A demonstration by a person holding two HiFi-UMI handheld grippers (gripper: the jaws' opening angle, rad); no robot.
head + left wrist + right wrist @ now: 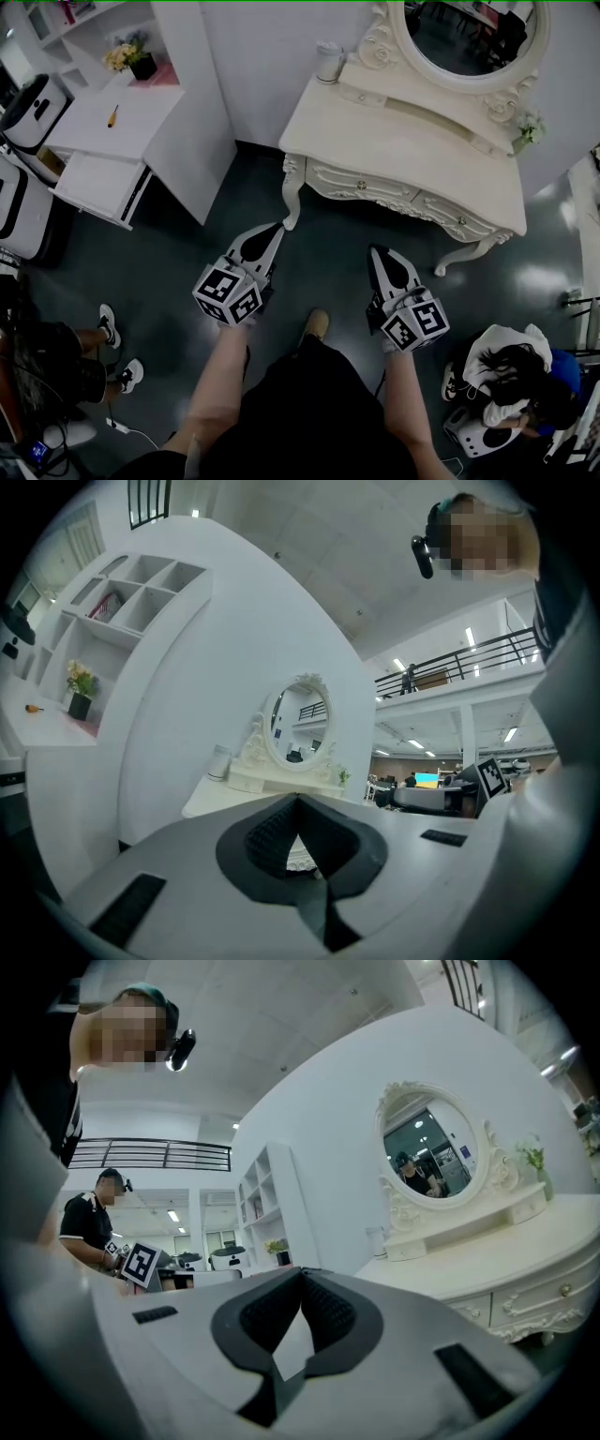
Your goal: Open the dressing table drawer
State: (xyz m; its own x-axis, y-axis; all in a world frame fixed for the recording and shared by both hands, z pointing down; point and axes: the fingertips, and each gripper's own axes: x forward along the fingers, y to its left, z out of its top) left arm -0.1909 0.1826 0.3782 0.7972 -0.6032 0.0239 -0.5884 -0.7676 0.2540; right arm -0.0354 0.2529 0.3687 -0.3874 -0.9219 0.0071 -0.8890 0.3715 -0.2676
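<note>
Head view: the dressing table (412, 141) stands upper right, its drawer (361, 185) flush shut (nothing done yet). The left gripper (277, 230) and right gripper (378, 253) hover well short of it.

Left gripper view: jaws together, empty, table beyond at centre.

Right gripper view: jaws together, empty, with the drawer fronts at the right edge. Approach, grasp and pull all remain.

The ornate cream dressing table (412, 141) has both carved front drawers (361, 185) shut.
</note>
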